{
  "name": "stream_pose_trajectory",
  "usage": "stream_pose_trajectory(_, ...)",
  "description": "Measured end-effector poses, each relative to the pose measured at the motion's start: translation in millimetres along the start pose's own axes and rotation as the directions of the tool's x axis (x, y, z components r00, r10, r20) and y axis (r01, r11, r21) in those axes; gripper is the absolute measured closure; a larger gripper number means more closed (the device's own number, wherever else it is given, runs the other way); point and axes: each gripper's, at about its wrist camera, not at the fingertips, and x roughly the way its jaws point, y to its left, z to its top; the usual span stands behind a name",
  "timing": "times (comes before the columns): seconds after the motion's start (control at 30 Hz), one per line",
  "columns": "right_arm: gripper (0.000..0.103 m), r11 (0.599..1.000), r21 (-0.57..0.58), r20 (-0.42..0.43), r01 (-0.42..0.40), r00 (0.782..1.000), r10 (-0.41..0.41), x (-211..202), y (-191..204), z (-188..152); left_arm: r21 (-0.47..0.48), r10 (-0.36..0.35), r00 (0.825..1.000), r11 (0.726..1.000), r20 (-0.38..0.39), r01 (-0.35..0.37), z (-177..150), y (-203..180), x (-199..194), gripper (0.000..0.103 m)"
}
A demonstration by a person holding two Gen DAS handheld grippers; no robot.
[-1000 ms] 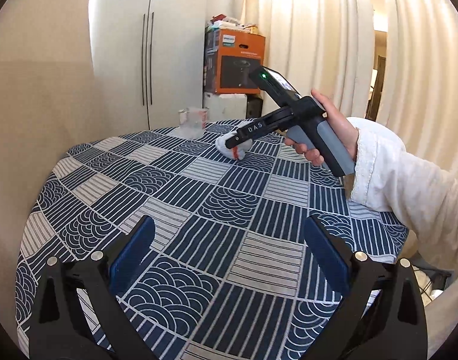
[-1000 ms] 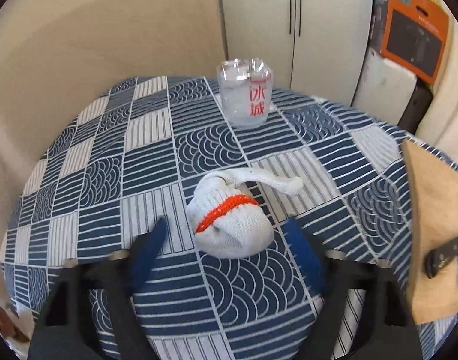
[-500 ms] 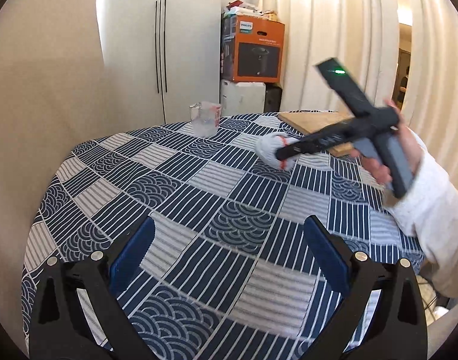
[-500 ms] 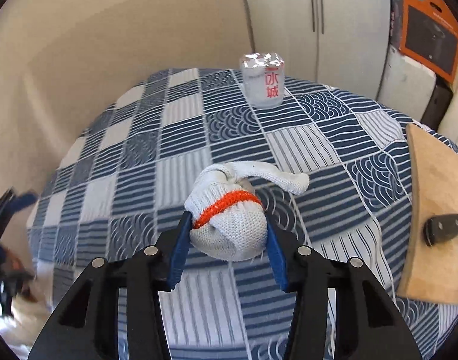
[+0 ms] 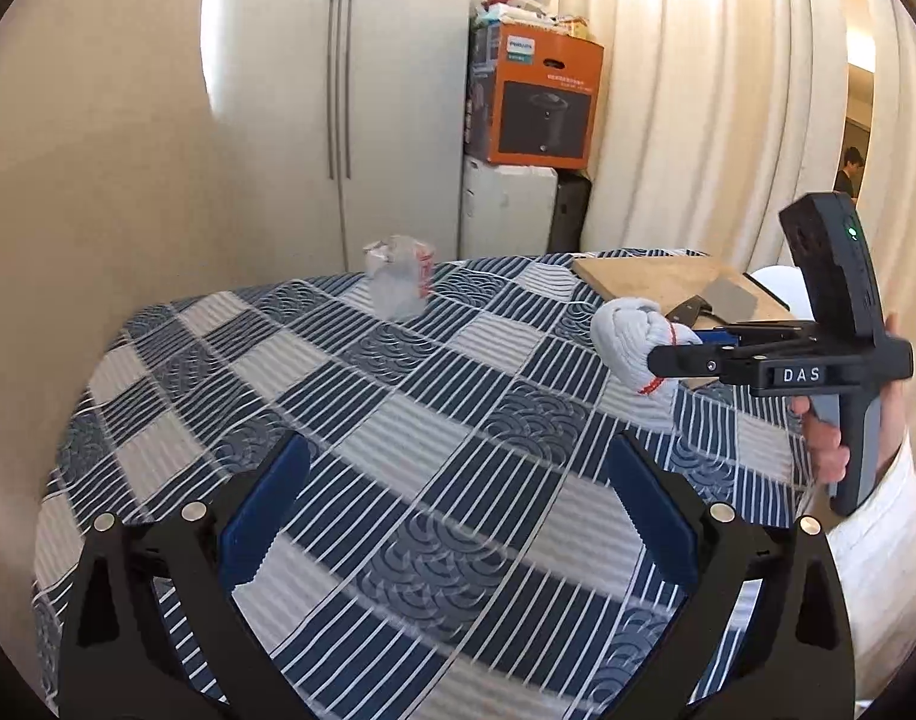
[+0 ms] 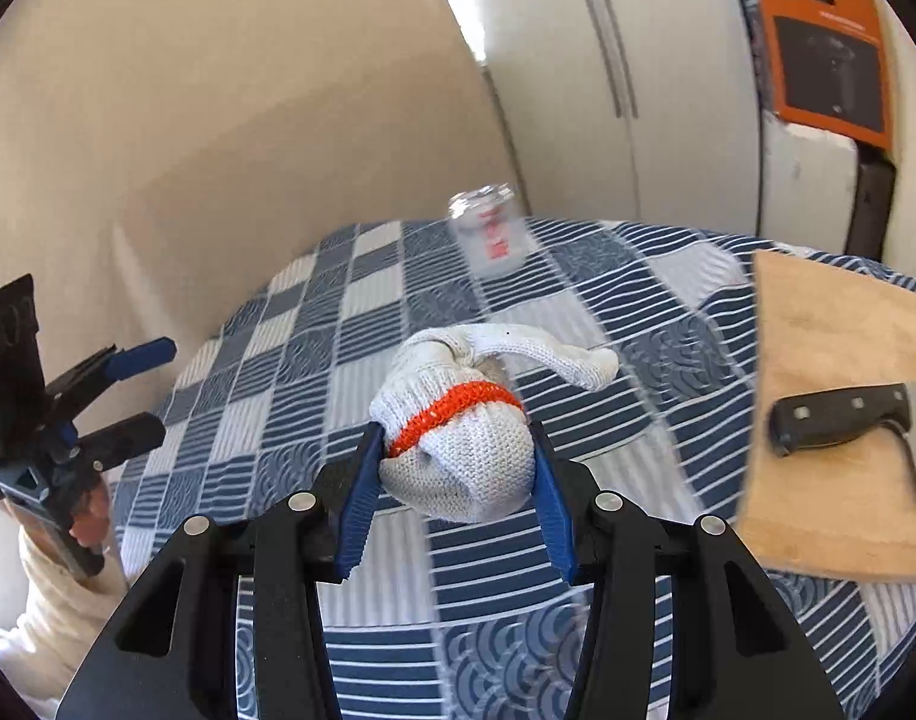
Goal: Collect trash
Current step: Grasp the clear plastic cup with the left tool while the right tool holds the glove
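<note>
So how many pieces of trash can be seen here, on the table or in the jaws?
2. A balled-up white glove with an orange band is clamped in the right gripper. A crumpled clear plastic cup stands on the table at its far edge. More may lie out of view.

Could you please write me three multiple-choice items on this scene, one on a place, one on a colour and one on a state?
1. Where does the knife lie?
A on the wooden board
B on the bare cloth
C in the cup

2. What colour is the band on the balled glove?
A green
B orange-red
C black

3. How is the left gripper?
A shut on the cup
B shut on the glove
C open with nothing between its pads

Answers: 1 A, its handle rests on the board; 2 B, the knit cuff shows orange-red; 3 C, only tablecloth shows between the pads.
</note>
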Motion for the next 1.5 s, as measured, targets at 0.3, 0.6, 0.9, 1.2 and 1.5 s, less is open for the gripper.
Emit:
stream_pose_trajectory(0.3, 0.059, 0.996, 0.083, 0.073, 0.044, 0.996, -0.051, -17, -37, 0, -0.094, 0.015, 0.999, 0.995, -0.030, -0.018, 45, 8, 71, 0.006)
stream_pose_trajectory(0.6, 0.059, 0.992, 0.107, 0.043, 0.061, 0.997, -0.065, -9, -44, 0, -0.126, 0.073, 0.996, 0.989, -0.058, -0.080, 86, 25, 123, 0.006)
stream_pose_trajectory(0.9, 0.059, 0.980, 0.157, 0.035, 0.121, 0.991, -0.128, -9, -62, -1, -0.133, 0.098, 0.988, 0.985, -0.123, -0.115, 109, 28, 193, 0.006)
stream_pose_trajectory(1.2, 0.059, 0.968, 0.196, 0.052, 0.156, 0.984, -0.169, -9, -71, -2, -0.136, 0.206, 0.959, 0.963, -0.196, -0.234, 120, 28, 244, 0.006)
stream_pose_trajectory(1.5, 0.059, 0.957, 0.231, 0.044, 0.173, 0.981, -0.188, -10, -80, -3, -0.150, 0.170, 0.954, 0.966, -0.246, -0.211, 118, 34, 254, 0.035)
